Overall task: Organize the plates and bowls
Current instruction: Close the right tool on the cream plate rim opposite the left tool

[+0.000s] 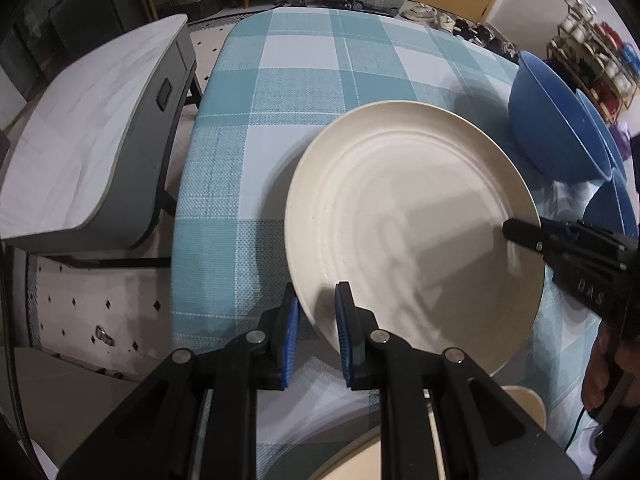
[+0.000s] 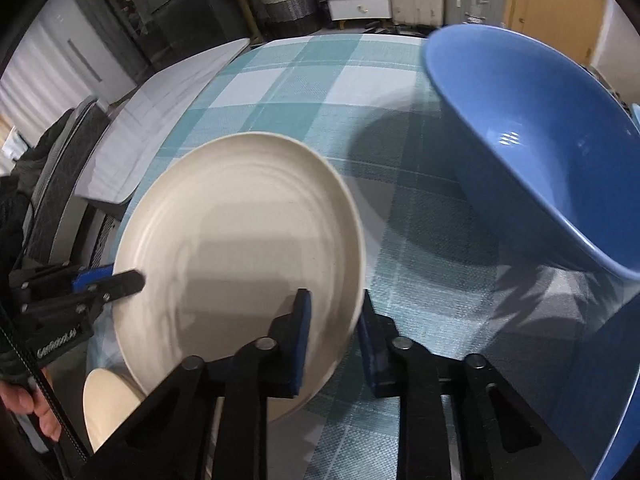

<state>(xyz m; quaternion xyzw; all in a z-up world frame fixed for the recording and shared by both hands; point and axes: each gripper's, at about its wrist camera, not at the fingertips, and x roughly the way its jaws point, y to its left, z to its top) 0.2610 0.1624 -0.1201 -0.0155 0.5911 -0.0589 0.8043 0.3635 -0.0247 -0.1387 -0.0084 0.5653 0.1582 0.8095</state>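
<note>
A cream plate (image 1: 412, 216) (image 2: 240, 232) hangs a little above the checked tablecloth, held from two sides. My left gripper (image 1: 318, 320) is shut on its near-left rim, one blue pad above the rim and one below; it enters the right wrist view from the left (image 2: 120, 280). My right gripper (image 2: 334, 332) is shut on the opposite rim, and its fingertip shows over the plate's right edge in the left wrist view (image 1: 516, 232). A large blue bowl (image 1: 552, 128) (image 2: 532, 140) stands tilted to the right of the plate.
A second blue dish (image 2: 600, 380) lies under the tilted bowl at the right. More cream plates (image 1: 360, 456) (image 2: 106, 404) lie below the held one near the front edge. The teal checked table (image 1: 300, 80) stretches away behind. A grey-topped side table (image 1: 92, 128) stands left.
</note>
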